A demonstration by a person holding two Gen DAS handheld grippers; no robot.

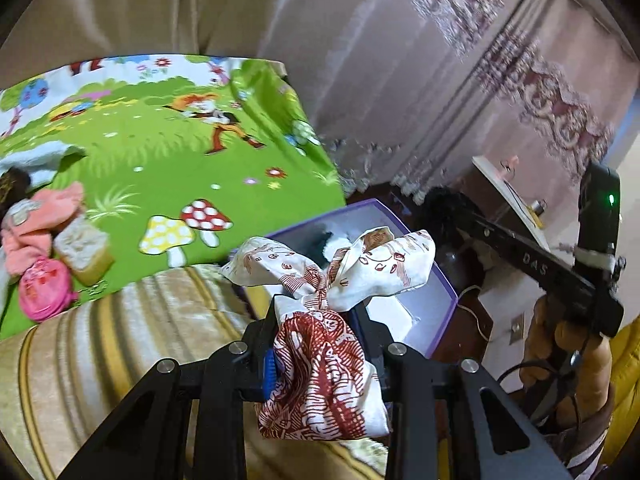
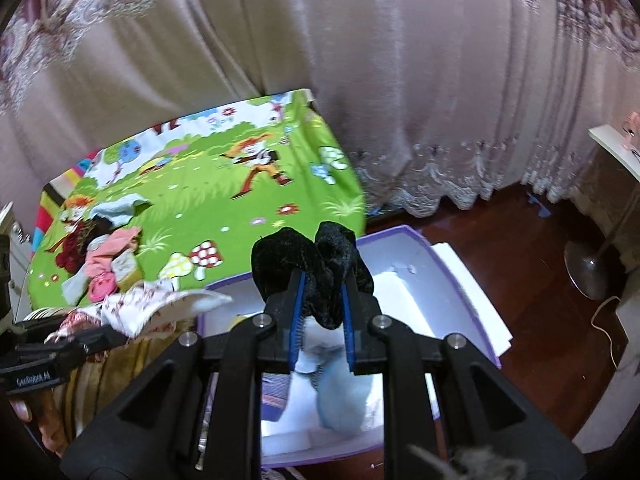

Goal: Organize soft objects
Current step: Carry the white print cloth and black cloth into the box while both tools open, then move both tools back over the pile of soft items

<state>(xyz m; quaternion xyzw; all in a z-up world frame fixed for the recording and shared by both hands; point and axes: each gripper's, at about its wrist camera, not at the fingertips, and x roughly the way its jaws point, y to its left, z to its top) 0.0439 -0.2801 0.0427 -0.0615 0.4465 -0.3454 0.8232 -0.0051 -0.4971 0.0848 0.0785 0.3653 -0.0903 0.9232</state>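
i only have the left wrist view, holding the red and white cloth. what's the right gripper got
Observer: The right gripper is shut on a black velvety cloth.
Operator: what's right under it
Observer: The purple-rimmed box on the floor, with a pale blue soft item already lying inside.
Operator: anything left on the green mat that i can't see
Observer: A dark red item at the back of the pile, beside the pink cloth.
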